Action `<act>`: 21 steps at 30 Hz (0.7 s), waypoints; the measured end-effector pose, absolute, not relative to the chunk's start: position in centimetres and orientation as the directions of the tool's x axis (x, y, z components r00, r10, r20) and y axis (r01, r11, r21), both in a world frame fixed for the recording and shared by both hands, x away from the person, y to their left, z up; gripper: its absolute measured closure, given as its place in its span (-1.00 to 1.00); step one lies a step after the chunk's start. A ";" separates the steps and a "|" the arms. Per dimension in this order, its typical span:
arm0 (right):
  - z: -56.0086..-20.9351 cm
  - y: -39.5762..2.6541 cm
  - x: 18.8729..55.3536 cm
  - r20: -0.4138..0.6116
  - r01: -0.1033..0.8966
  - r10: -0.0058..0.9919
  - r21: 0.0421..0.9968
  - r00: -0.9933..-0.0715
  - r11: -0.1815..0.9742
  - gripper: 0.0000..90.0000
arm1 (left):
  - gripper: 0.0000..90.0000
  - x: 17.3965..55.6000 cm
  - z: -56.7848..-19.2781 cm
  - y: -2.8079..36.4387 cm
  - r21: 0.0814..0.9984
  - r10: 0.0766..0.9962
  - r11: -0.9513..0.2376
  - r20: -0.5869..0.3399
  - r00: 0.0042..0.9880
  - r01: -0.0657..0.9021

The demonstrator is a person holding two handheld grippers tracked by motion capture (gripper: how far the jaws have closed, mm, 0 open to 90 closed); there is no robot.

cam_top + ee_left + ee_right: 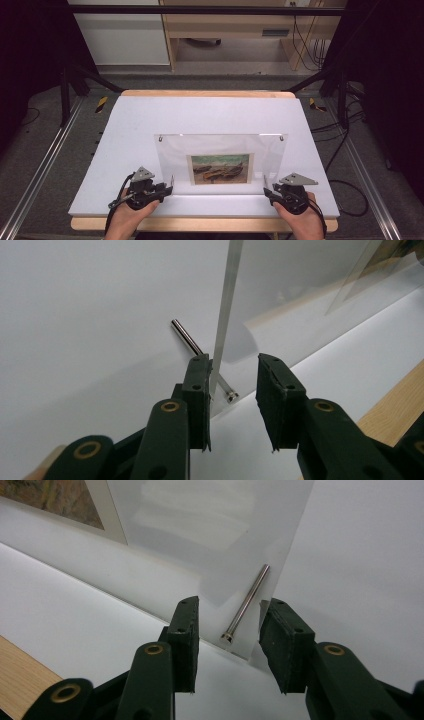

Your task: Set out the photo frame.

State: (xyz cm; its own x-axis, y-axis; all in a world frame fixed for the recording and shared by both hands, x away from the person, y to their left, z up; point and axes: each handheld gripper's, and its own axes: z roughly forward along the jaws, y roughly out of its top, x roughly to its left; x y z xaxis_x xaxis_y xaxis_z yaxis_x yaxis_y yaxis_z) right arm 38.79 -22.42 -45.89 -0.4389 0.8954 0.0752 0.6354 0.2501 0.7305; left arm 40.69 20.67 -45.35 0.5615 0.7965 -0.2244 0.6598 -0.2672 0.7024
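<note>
A clear acrylic picture frame [220, 160] is seen standing on the white desk [130, 130], near the front edge, with a small painting of boats [220, 168] held in its middle; a metal standoff pin [189, 340] projects from each lower corner; the left tongs [168, 189] are set at the frame's lower left corner, jaws parted, the frame's edge lying against one jaw only, nothing clamped; the right tongs [266, 192] are set at the lower right corner, jaws apart on either side of the second pin [246, 604], not pressing it; both are held by a person's hands at the desk's near edge.
</note>
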 end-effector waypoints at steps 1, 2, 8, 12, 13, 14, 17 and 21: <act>-45.9 -22.4 38.8 0.076 0.635 0.895 0.731 -0.439 0.249 0.33 | 0.47 40.7 -45.4 20.7 0.703 0.796 -0.265 -0.227 0.561 0.660; -45.9 -22.4 38.8 0.080 0.638 0.896 0.729 -0.437 0.246 0.32 | 0.47 40.7 -45.4 20.7 0.703 0.796 -0.264 -0.228 0.561 0.661; -45.9 -22.3 38.8 0.087 0.638 0.897 0.733 -0.434 0.238 0.26 | 0.37 40.7 -45.4 20.6 0.704 0.791 -0.253 -0.245 0.561 0.663; -45.8 -22.4 38.8 0.083 0.628 0.895 0.741 -0.438 0.239 0.22 | 0.30 40.7 -45.3 20.6 0.706 0.790 -0.253 -0.243 0.563 0.661; -45.8 -22.4 38.8 0.085 0.629 0.896 0.741 -0.435 0.236 0.21 | 0.30 40.7 -45.3 20.7 0.707 0.791 -0.254 -0.242 0.563 0.661; -45.7 -22.5 38.8 0.086 0.629 0.897 0.742 -0.434 0.233 0.19 | 0.28 40.7 -45.3 20.7 0.707 0.791 -0.252 -0.243 0.562 0.661; -45.7 -22.5 38.8 0.093 0.626 0.899 0.747 -0.428 0.221 0.16 | 0.27 40.7 -45.2 20.9 0.712 0.794 -0.246 -0.242 0.558 0.658; -45.7 -22.6 38.9 0.091 0.623 0.898 0.750 -0.430 0.223 0.14 | 0.24 40.8 -45.2 20.9 0.712 0.794 -0.245 -0.242 0.558 0.658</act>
